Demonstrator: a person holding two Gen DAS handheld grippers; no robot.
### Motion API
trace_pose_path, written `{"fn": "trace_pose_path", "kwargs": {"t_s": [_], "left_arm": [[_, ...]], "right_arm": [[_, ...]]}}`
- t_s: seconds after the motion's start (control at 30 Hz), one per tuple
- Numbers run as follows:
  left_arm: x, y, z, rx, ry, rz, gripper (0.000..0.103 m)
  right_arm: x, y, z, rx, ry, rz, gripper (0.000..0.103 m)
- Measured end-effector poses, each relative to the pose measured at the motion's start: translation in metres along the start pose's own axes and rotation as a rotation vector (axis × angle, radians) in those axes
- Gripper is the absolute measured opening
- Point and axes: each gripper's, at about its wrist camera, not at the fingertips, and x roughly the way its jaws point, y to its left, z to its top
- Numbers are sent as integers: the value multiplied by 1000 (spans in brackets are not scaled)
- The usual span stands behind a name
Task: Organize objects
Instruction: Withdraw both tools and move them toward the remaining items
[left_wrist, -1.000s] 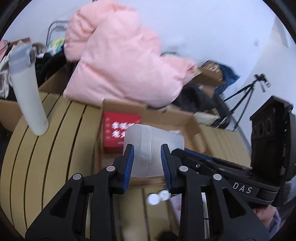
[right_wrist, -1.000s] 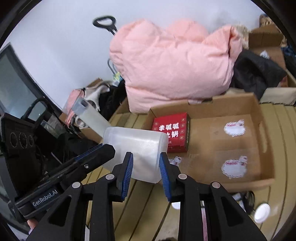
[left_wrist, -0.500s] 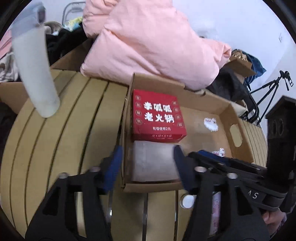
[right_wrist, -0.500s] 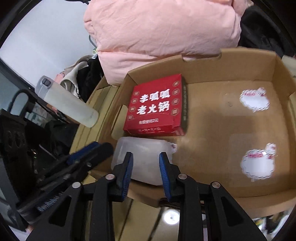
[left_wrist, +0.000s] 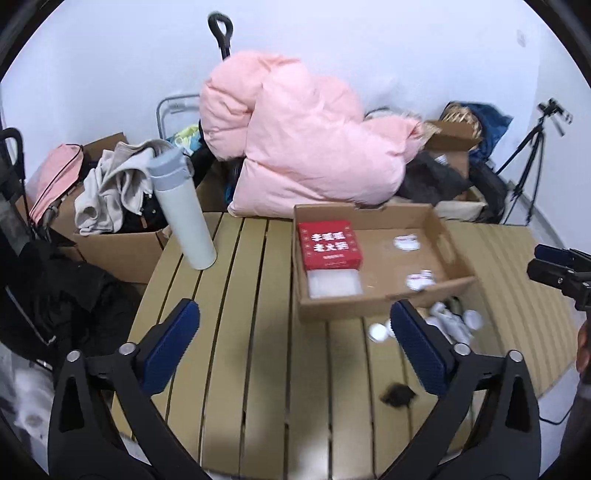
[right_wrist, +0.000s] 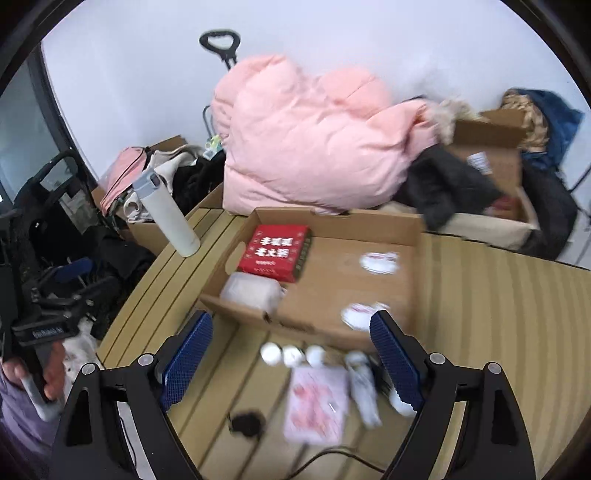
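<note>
A shallow cardboard box (left_wrist: 380, 301) (right_wrist: 295, 325) sits on the slatted wooden table (left_wrist: 236, 302). In it lie a red box with white characters (left_wrist: 329, 244) (right_wrist: 275, 252) and, nearer me, a translucent plastic container (left_wrist: 334, 283) (right_wrist: 251, 291). My left gripper (left_wrist: 295, 345) is open and empty, back from the box. My right gripper (right_wrist: 291, 354) is open and empty above small white caps (right_wrist: 291, 354), a pink packet (right_wrist: 317, 404) and a white tube (right_wrist: 364, 387) on the table in front of the box.
A white flask (left_wrist: 183, 206) (right_wrist: 166, 218) stands at the table's left. A pink down jacket (left_wrist: 303, 144) is piled behind the box. Cardboard boxes of clothes stand to the left (left_wrist: 110, 243). A small black object (left_wrist: 399, 394) and a cable (right_wrist: 332, 456) lie near the table's front.
Both grippers held the translucent container, lowered it into the cardboard box in front of the red box, then opened and drew back. The container now rests in the box.
</note>
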Motion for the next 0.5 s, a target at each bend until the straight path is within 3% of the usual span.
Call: {"fn": "trace_pose_path", "kwargs": {"t_s": [0.13, 0.2, 0.33, 0.5], "left_arm": [[-59, -7, -21, 42, -83, 7, 103], [-86, -10, -36, 47, -101, -26, 103], [-116, -17, -72, 27, -79, -120, 103], [-133, -36, -127, 46, -31, -126, 103]], "right_arm": [[-74, 4, -31, -30, -48, -51, 90], [-99, 9, -50, -38, -57, -63, 90], [-137, 21, -89, -38, -86, -63, 90], [-162, 41, -151, -20, -87, -6, 90]]}}
